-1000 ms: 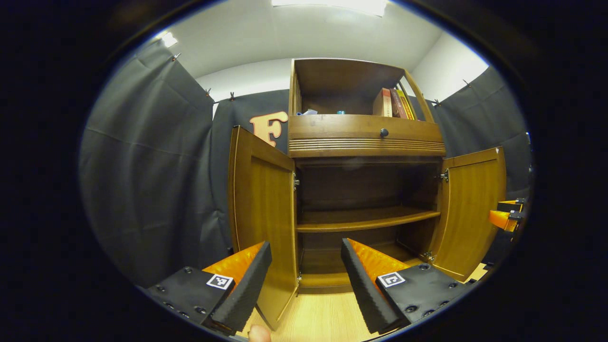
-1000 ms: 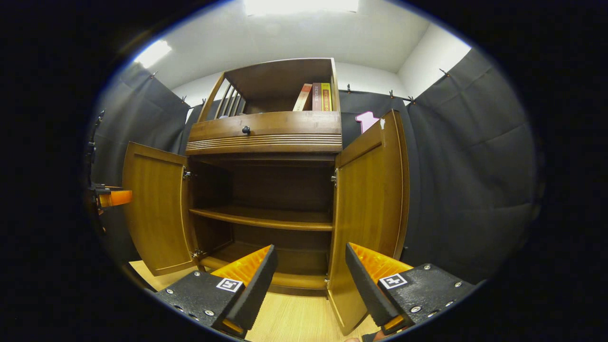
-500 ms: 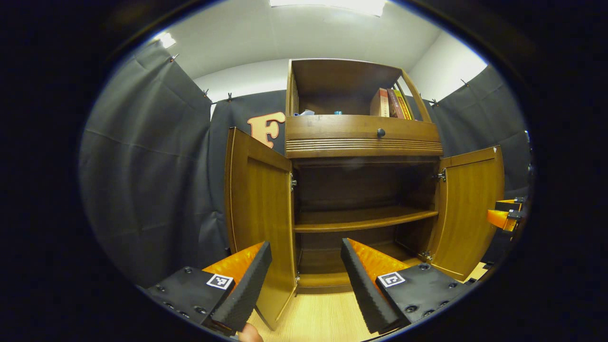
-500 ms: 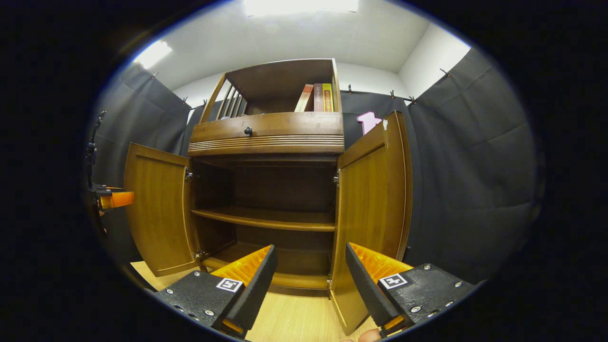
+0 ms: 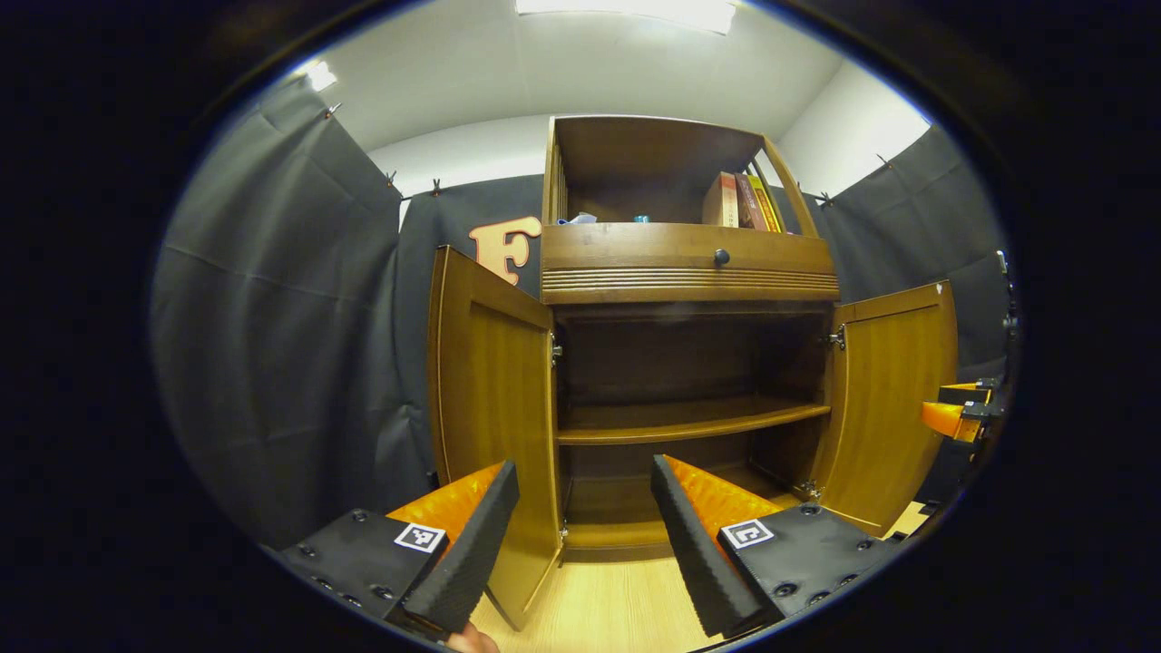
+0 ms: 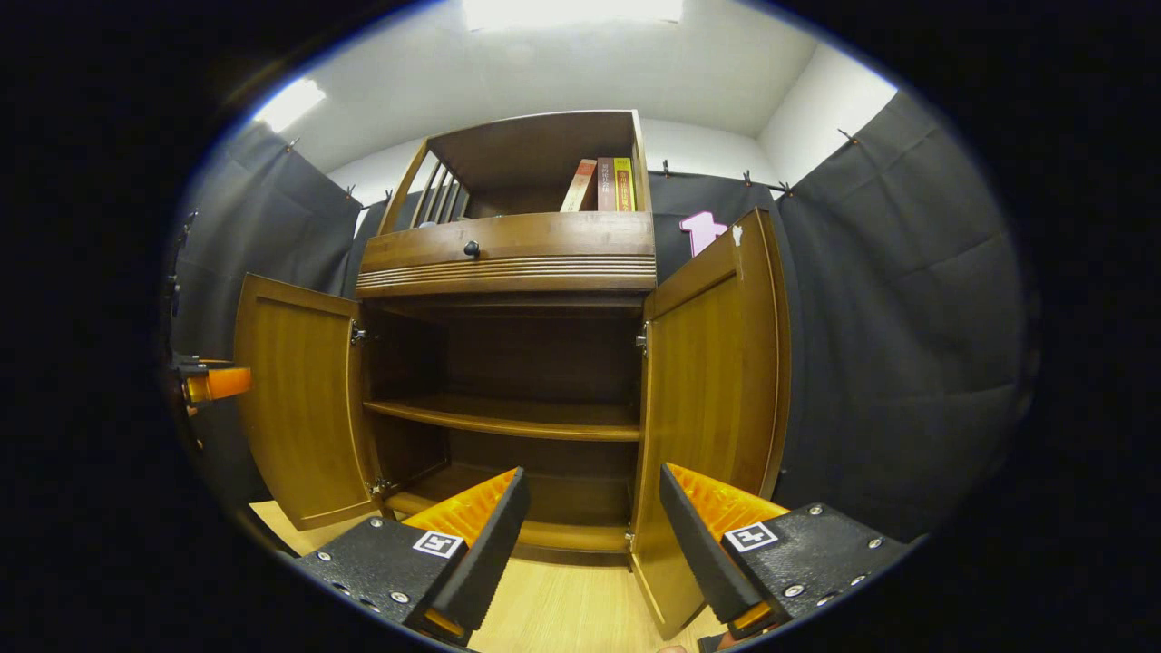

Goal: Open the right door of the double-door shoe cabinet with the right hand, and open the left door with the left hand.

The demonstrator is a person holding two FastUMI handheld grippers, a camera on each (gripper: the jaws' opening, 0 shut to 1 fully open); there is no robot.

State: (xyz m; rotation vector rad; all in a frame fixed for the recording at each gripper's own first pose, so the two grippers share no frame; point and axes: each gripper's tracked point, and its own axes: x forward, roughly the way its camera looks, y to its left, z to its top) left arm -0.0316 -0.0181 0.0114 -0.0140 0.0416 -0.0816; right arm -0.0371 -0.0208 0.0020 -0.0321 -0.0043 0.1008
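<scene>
Both doors of the shoe cabinet (image 5: 680,363), left door (image 5: 494,408) at nine o'clock, right door (image 6: 707,399) at three, stand swung out, its shelves bare; books (image 6: 603,186) fill the top niche. Left gripper (image 5: 585,531) and right gripper (image 6: 594,535) hang wide apart, holding nothing. Framing has shifted only slightly since half a second ago.

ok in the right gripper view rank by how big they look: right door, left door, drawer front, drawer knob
1. right door, though it is nearer the camera
2. left door
3. drawer front, close to the left door, so unsure
4. drawer knob

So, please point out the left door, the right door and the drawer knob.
left door (image 5: 494,399), left gripper view, middle of its inner panel
right door (image 6: 703,399), right gripper view, middle of its inner panel
drawer knob (image 6: 471,248), right gripper view, its round head
</scene>
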